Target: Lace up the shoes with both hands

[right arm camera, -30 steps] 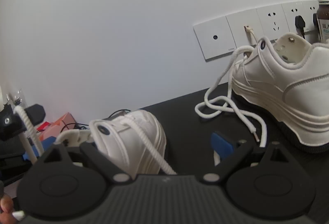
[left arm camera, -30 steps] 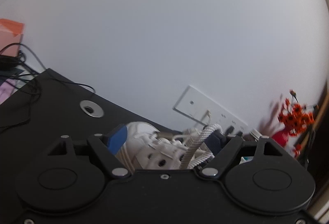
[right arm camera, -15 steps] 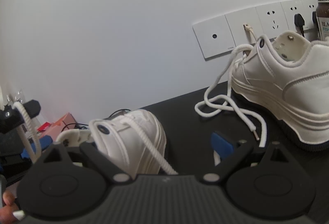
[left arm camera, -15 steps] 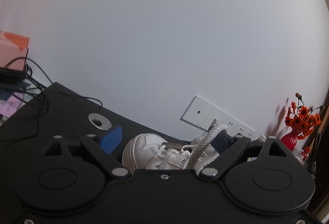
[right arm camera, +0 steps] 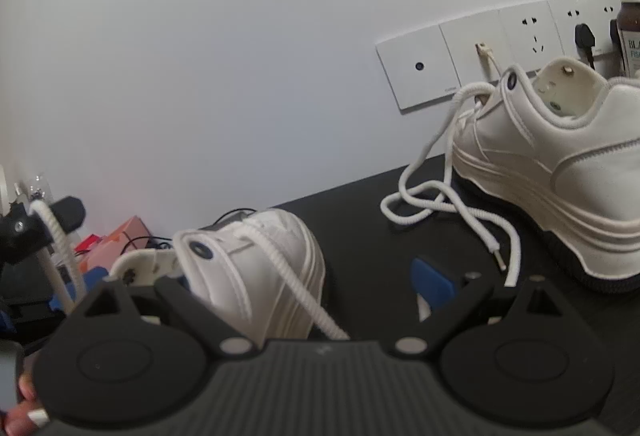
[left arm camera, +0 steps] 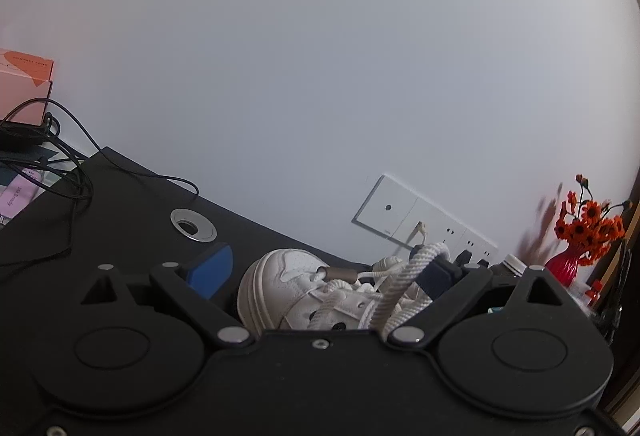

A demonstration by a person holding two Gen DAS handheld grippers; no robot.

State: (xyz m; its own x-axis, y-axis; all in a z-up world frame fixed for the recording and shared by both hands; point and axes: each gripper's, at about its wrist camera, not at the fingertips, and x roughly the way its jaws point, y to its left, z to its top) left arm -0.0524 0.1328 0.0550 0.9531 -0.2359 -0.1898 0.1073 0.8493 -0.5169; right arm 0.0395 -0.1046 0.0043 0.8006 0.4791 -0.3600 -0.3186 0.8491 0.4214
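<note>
White leather, thick sole: that's the near shoe (right arm camera: 260, 268), sitting on the black desk (right arm camera: 360, 204) w/ its toe toward the wall, right in front of both grippers. The left gripper (left arm camera: 320, 276) has its jaws spread wide and opening; the blue pad of one finger (left arm camera: 210, 270) stands clear to the left of the toe, the other finger (left arm camera: 438, 274) is on the far side of the shoe. A twisted white lace (left arm camera: 404, 280) is draped over that right-hand finger, rising from the eyelets; nothing is pinched between the pads. A brown lace tip (left arm camera: 338, 273) lies across the top of the shoe, near the tongue.

In the right wrist view the right gripper (right arm camera: 320, 288) is also spread, w/ the near shoe's heel end between its fingers; one blue pad (right arm camera: 434, 282) shows to the right, apart from the shoe. Another strand (right arm camera: 304, 296) runs down the shoe's side toward the gripper body; can't tell if it's caught anywhere. The left gripper's finger shows at far left w/ the lace looped over it.

The 2nd shoe (right arm camera: 560, 164) stands further back to the right, close to the wall sockets (right arm camera: 480, 52), its loose laces (right arm camera: 452, 204) trailing in loops on the desk. A fingertip (right arm camera: 28, 412) shows at the bottom-left corner. Red vase w/ orange flowers (left arm camera: 580, 240) at the far right, pink box (left arm camera: 26, 84) at the left.
</note>
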